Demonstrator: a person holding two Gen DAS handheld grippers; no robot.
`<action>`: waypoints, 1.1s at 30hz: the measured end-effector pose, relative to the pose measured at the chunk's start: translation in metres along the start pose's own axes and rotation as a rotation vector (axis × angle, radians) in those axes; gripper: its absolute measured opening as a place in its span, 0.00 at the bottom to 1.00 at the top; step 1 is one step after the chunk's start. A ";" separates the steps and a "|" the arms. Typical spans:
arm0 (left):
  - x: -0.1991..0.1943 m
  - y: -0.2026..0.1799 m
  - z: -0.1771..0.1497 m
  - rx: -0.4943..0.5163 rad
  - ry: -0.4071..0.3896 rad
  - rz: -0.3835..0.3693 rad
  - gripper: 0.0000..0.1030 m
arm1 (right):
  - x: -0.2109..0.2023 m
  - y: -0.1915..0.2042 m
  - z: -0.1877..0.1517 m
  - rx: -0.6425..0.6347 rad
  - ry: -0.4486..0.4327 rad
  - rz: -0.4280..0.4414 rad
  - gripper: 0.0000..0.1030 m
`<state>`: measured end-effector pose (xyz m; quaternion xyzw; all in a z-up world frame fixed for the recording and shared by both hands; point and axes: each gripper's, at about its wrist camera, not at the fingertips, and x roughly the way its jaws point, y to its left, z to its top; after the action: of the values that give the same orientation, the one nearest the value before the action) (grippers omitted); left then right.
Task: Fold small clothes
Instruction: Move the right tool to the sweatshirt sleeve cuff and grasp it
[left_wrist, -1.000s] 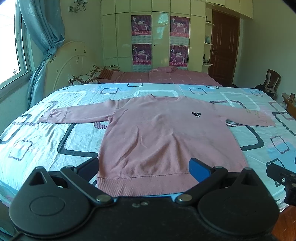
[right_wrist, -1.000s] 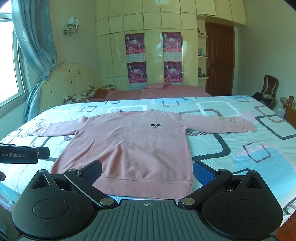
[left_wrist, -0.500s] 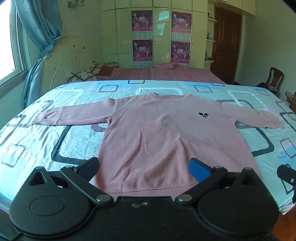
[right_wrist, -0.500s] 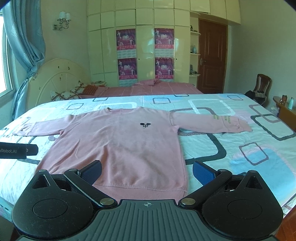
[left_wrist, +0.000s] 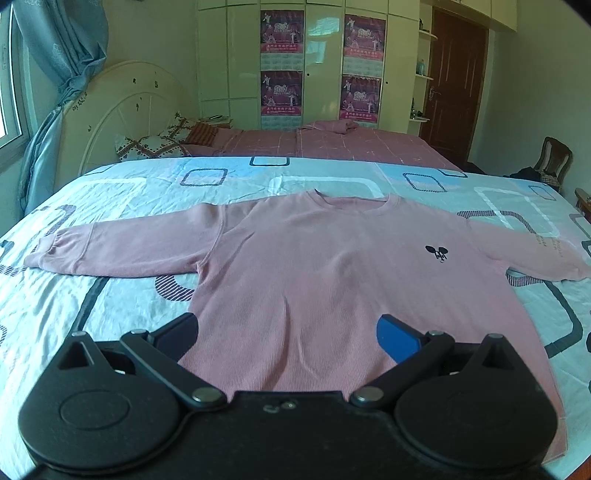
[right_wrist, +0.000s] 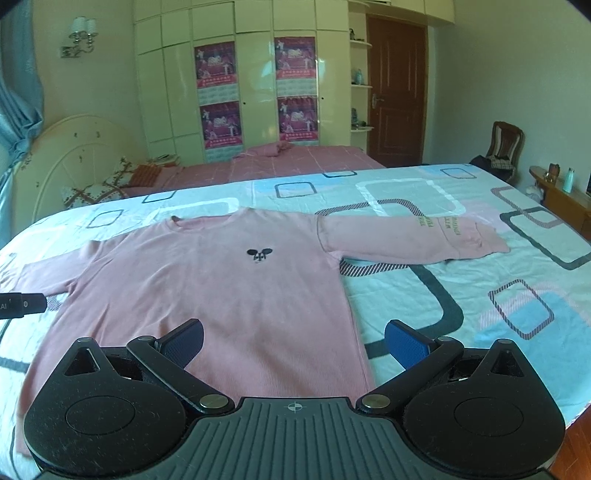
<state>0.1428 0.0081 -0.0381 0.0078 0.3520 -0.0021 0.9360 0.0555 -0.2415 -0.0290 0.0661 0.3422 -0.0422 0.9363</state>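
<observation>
A pink long-sleeved sweatshirt (left_wrist: 314, 266) lies flat, front up, on the bed, sleeves spread to both sides; it also shows in the right wrist view (right_wrist: 221, 288). A small black emblem (left_wrist: 436, 253) marks its chest. My left gripper (left_wrist: 286, 334) is open and empty above the lower body of the shirt. My right gripper (right_wrist: 293, 341) is open and empty above the shirt's lower right part, near its side edge. Part of the left gripper (right_wrist: 22, 305) pokes in at the left edge of the right wrist view. The hem is hidden behind both grippers.
The bed sheet (right_wrist: 461, 295) is pale blue with square patterns. A second bed with a pink cover (left_wrist: 332, 142) stands behind. A wardrobe (left_wrist: 321, 62), a door (right_wrist: 397, 92), a chair (right_wrist: 504, 147) and a side shelf (right_wrist: 561, 192) line the room.
Both grippers have moved forward over the shirt, so its hem has slipped behind them. Their jaws stay open. The shirt has not moved.
</observation>
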 end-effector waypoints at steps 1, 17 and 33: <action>0.006 0.001 0.004 0.004 0.001 -0.003 0.99 | 0.007 0.000 0.005 0.007 0.001 -0.005 1.00; 0.090 -0.003 0.038 0.032 -0.016 0.012 0.99 | 0.088 -0.055 0.052 0.085 -0.011 -0.131 1.00; 0.145 -0.076 0.060 0.043 -0.007 0.125 0.98 | 0.216 -0.287 0.072 0.368 0.090 -0.285 0.68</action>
<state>0.2909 -0.0684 -0.0892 0.0500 0.3474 0.0489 0.9351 0.2302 -0.5435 -0.1411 0.1885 0.3759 -0.2326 0.8770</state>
